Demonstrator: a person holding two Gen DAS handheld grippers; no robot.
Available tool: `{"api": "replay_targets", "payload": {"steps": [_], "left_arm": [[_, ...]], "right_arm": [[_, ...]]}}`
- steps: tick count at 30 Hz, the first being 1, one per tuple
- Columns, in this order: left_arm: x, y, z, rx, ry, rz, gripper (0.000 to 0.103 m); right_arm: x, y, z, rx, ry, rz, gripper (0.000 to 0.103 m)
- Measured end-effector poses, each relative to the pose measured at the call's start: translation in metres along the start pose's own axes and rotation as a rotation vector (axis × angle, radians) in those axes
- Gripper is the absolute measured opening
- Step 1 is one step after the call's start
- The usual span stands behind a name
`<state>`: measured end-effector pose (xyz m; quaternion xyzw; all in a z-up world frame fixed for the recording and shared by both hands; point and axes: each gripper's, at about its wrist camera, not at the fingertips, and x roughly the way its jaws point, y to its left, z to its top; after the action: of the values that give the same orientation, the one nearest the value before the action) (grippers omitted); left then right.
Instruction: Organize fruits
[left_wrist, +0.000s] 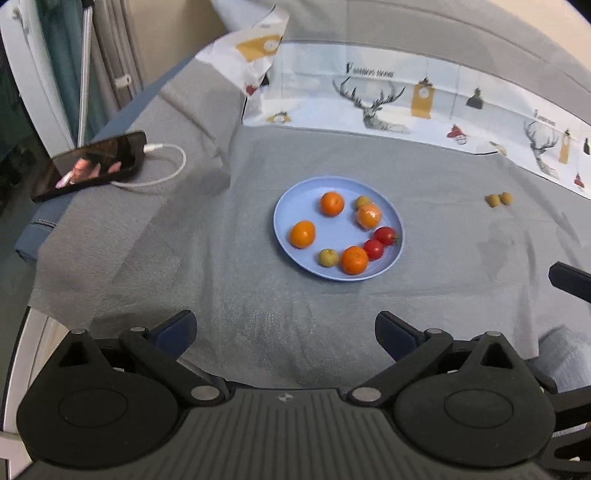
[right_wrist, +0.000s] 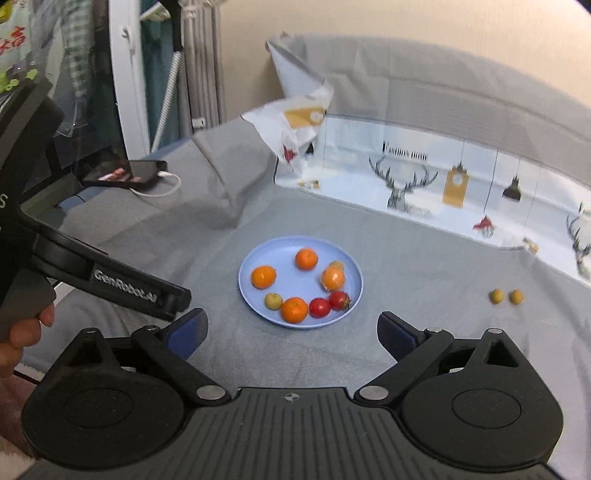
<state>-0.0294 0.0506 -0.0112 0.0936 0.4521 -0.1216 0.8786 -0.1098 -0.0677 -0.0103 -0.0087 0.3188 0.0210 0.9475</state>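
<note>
A blue plate lies on the grey cloth. It holds several oranges, two red tomatoes and two small yellow-green fruits. Two more small yellow-green fruits lie on the cloth to the right of the plate. My left gripper is open and empty, well short of the plate. My right gripper is open and empty, just in front of the plate's near rim. The left gripper's finger shows at the left of the right wrist view.
A black phone on a white charging cable lies at the far left. A printed sheet with deer runs along the back. A white bag stands behind the plate.
</note>
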Motion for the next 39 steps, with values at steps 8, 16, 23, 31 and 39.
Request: {"api": "replay_targets", "payload": {"steps": [8,16,23,31,39], "left_arm": [[-0.035,-0.001,-0.019,-0.025,-0.045,-0.012,0.103],[-0.062,-0.013,-0.026,0.014,-0.113,-0.010,0.103],[-0.069,-0.017,-0.029,0.028,-0.129,-0.005,0.103],[-0.070,-0.017,-0.029,0.038,-0.132,-0.003,0.103],[-0.068,-0.016,-0.028,0.041,-0.125,-0.004,0.103]], "right_arm": [[-0.045,0.012,-0.014,-0.037,-0.081,-0.046,0.100],[-0.071,0.011,-0.021,-0.038,-0.139,-0.076,0.100],[-0.078,0.012,-0.023,-0.037,-0.165,-0.082,0.100],[-0.079,0.016,-0.025,-0.028,-0.171,-0.088,0.100],[-0.076,0.017,-0.024,-0.022,-0.163,-0.090,0.100]]}}
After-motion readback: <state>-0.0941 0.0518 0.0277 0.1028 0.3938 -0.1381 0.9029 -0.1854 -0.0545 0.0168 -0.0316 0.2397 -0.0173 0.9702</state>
